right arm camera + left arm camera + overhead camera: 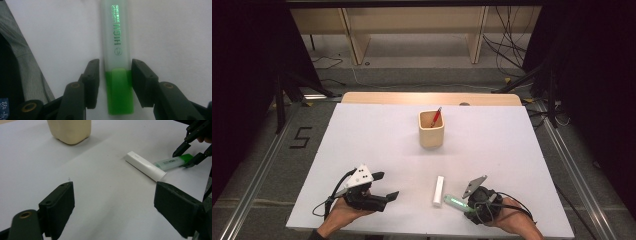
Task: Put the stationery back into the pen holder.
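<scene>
The green translucent plastic highlighter, lying flat on the white desk at five o'clock from the beige pen cup, is straddled by the right gripper, whose jaws are kept slightly apart from it, apparently for a grasp, while the left gripper is held open and empty.

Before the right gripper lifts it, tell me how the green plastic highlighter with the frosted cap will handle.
The green plastic highlighter with the frosted cap looks rigid, so it should not bend. Its flat-sided body probably won't roll on the white table. The right gripper straddles it where cap meets body; the smooth plastic might slip or pivot, as most of its length lies ahead of the pads.
</scene>
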The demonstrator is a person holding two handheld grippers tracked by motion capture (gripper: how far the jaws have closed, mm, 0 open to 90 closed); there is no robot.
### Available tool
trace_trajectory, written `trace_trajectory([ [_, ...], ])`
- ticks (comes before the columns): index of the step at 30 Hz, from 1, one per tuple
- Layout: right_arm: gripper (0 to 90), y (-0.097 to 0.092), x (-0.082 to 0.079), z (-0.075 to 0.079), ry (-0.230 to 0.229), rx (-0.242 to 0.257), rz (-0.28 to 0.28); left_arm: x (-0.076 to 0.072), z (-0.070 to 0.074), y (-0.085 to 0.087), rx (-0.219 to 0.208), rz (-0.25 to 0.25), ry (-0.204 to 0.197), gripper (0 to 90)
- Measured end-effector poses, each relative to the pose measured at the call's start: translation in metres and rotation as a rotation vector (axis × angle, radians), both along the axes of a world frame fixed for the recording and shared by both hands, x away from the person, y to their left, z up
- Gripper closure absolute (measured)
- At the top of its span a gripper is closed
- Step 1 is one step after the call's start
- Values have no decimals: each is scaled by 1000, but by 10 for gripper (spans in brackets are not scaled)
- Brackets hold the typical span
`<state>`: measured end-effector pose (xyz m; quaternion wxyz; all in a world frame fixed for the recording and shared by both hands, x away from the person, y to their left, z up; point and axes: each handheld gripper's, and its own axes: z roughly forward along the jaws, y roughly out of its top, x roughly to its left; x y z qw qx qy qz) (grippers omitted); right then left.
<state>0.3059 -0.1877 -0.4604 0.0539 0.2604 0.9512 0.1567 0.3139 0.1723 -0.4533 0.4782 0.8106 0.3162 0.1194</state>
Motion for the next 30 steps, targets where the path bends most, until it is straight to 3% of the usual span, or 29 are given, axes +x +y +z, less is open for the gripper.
trace_trajectory([
  [17, 673, 6, 2, 2, 18, -40, -8, 0, 0, 1, -3, 2, -2, 166],
  [24, 674, -8, 4, 8, 13, 13, -32, 1, -1, 1, 0, 3, 3, 166],
  [30, 673, -16, 5, 22, -77, 132, -69, 2, -2, 1, 1, 7, 5, 167],
])
